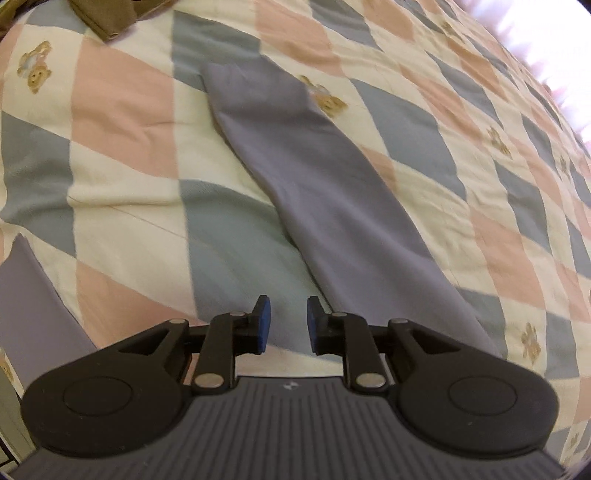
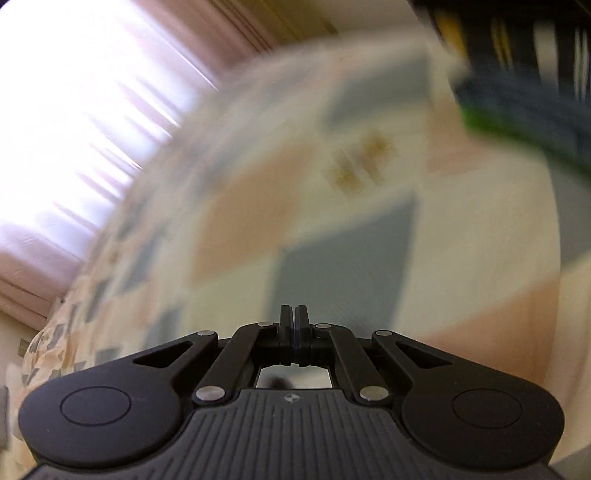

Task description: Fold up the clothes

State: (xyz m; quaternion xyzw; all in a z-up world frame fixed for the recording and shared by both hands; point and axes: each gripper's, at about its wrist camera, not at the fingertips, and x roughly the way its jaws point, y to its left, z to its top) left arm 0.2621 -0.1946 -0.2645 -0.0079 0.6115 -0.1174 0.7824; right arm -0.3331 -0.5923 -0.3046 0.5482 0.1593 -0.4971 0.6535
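Note:
A grey-lavender garment [image 1: 325, 192] lies flat on the checked quilt [image 1: 122, 110], one long leg or sleeve running from the upper middle down to the lower right in the left wrist view. Another part of the same grey cloth [image 1: 33, 306] shows at the lower left edge. My left gripper [image 1: 288, 325] hovers above the quilt beside the long strip, its blue pads apart with nothing between them. In the blurred right wrist view my right gripper [image 2: 294, 328] has its fingers pressed together with nothing visible between them, above the quilt [image 2: 332, 240].
An olive-brown cloth [image 1: 107, 16] lies at the top left of the bed. A bright curtained window [image 2: 74, 110] stands beyond the far edge of the bed. A dark striped pile [image 2: 524, 74] sits at the upper right in the right wrist view.

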